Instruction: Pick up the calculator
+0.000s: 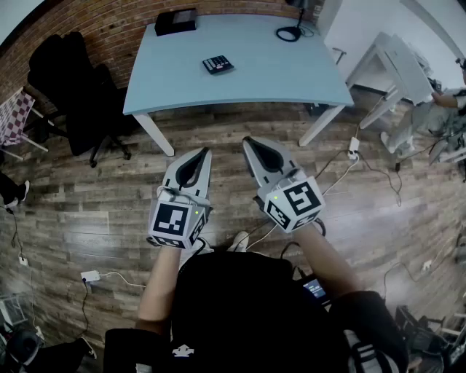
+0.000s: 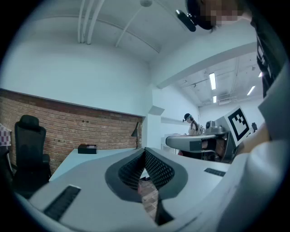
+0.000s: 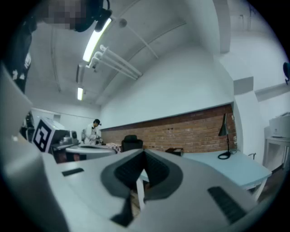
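The calculator (image 1: 218,64), small and dark, lies on the light blue table (image 1: 255,84) toward its far middle. Both grippers hang side by side over the wooden floor, well short of the table's front edge and pointing at it. My left gripper (image 1: 205,151) has its jaws together with nothing between them; the left gripper view shows its tips (image 2: 145,150) meeting. My right gripper (image 1: 247,140) is likewise shut and empty, its tips (image 3: 145,152) closed. The calculator is not visible in either gripper view.
A black box (image 1: 175,22) and a lamp base (image 1: 289,33) sit at the table's far edge. A black office chair (image 1: 80,87) stands to the left, a white desk (image 1: 400,65) and a person (image 1: 445,98) to the right. Cables (image 1: 349,164) run across the floor.
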